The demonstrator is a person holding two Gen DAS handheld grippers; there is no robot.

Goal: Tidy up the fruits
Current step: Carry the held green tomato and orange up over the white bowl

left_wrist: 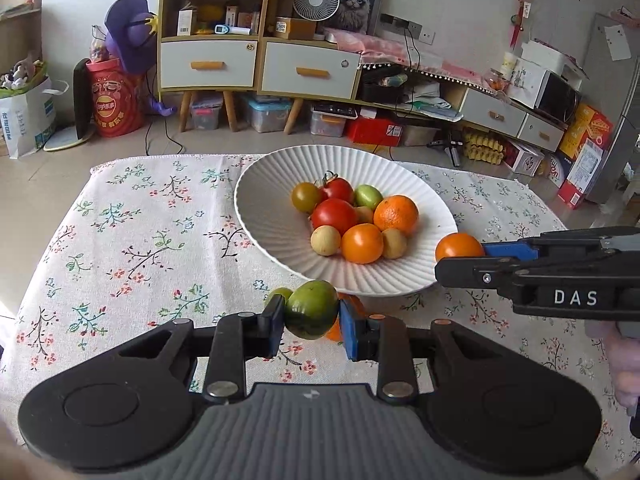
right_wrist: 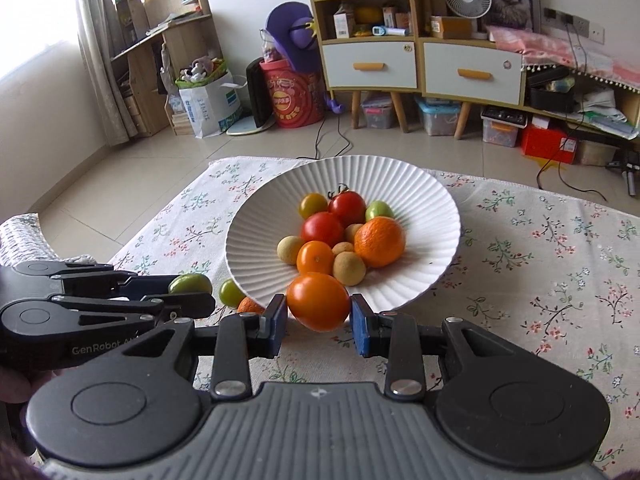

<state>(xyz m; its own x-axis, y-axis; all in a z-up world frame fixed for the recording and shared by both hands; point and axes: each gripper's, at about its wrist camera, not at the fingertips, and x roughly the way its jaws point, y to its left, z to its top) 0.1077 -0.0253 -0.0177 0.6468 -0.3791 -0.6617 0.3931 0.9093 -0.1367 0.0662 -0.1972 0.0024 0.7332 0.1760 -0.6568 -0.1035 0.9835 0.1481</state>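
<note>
A white ribbed bowl (left_wrist: 272, 216) (right_wrist: 424, 196) on the flowered tablecloth holds several fruits: red tomatoes, an orange, green and yellowish ones. My left gripper (left_wrist: 312, 314) is shut on a green tomato (left_wrist: 311, 309), held just in front of the bowl's near rim; the same tomato (right_wrist: 190, 283) shows at the left of the right wrist view. My right gripper (right_wrist: 319, 307) is shut on an orange tomato (right_wrist: 318, 301) at the bowl's near edge; this tomato (left_wrist: 458, 246) appears at the right in the left wrist view. A small green fruit (right_wrist: 231, 293) and an orange fruit (right_wrist: 250, 305) lie on the cloth below.
The tablecloth (left_wrist: 132, 240) covers the table; its far edge drops to a tiled floor. Shelves and drawers (left_wrist: 256, 64), boxes and a red drum (left_wrist: 116, 98) stand along the far wall. A person's hand (left_wrist: 624, 364) holds the right gripper.
</note>
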